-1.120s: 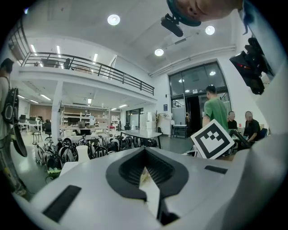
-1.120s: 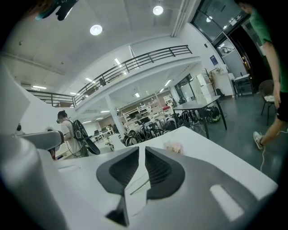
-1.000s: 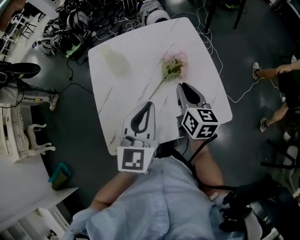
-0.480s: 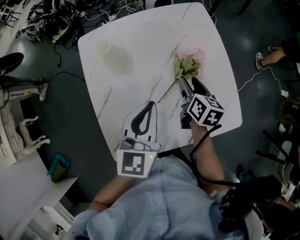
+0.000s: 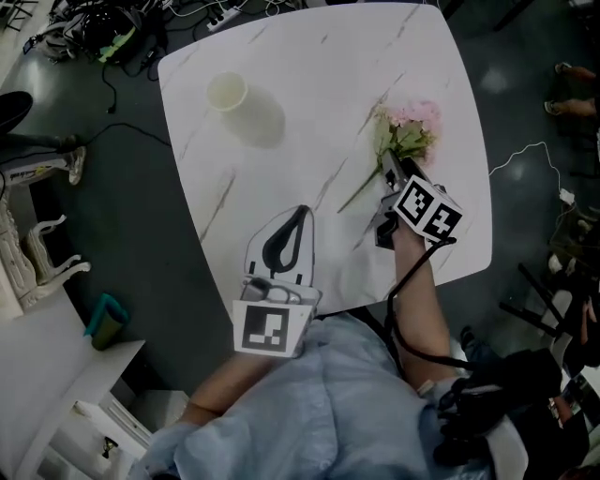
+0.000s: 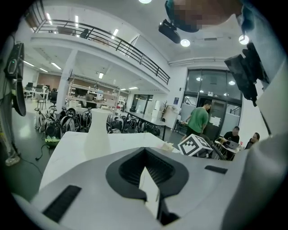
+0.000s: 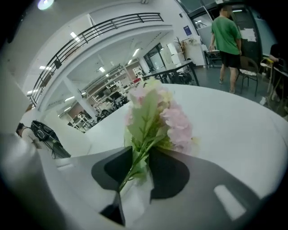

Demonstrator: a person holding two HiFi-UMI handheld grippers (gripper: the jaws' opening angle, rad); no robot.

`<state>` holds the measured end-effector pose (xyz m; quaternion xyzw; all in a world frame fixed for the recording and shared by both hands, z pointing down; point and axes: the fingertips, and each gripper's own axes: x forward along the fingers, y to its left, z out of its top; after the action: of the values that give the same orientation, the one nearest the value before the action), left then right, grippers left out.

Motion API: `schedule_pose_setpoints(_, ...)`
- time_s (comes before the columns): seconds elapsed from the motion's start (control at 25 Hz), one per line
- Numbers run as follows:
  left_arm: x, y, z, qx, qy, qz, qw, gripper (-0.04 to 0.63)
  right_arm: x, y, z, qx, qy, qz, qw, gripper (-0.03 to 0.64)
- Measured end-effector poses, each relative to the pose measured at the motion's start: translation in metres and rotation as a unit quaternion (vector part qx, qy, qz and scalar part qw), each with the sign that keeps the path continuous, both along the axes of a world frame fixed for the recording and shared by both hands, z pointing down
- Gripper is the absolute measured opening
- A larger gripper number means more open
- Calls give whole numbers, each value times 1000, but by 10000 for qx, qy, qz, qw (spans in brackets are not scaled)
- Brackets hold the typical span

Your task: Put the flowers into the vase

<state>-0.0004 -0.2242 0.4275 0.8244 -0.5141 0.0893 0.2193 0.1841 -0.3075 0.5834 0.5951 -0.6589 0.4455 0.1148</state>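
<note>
Left white plastic gripper [image 5: 298, 216] has its jaws together. The right white plastic gripper [image 5: 390, 166] angles down, jaws just been closing loosely round the pink flowers [image 7: 158, 117] stem.

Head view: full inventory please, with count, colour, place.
table: 1, white marble, centre
vase: 1, white, table's far left
flowers: 1 bunch, pink with green stem, table's right
cables: tangle, mostly black, floor beyond table
left tool: 1, white, shut, empty, over table's near edge
right tool: 1, white, at the flowers, jaws have just been closing, stem between them
</note>
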Motion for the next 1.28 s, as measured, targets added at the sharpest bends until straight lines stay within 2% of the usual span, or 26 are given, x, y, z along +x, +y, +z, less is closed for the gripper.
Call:
schedule_pose_setpoints(0.04, -2, 0, 1, -15, 19, -35, 10000, 5, -1, -2, -1, 35, 29, -64, 10000, 105)
schedule_pose_setpoints(0.2, -4, 2, 1, -12, 35, -116, 9999, 5, -1, -7, -7, 216, -131, -84, 9996, 54)
schedule_pose_setpoints(0.68, -11, 7, -17, 297, 74, -447, 9985, 4, -38, -32, -81, 1059, -853, -304, 9902, 34)
schedule_pose_setpoints(1.12, -42, 14, -26, 441, 79, -932, 9946, 4, -115, -77, -193, 2135, -1512, -1076, 9592, 34)
schedule_pose_setpoints(1.28, -56, 22, -27, 478, 78, -1189, 9917, 3, -149, -83, -229, 2565, -1692, -1607, 9380, 34)
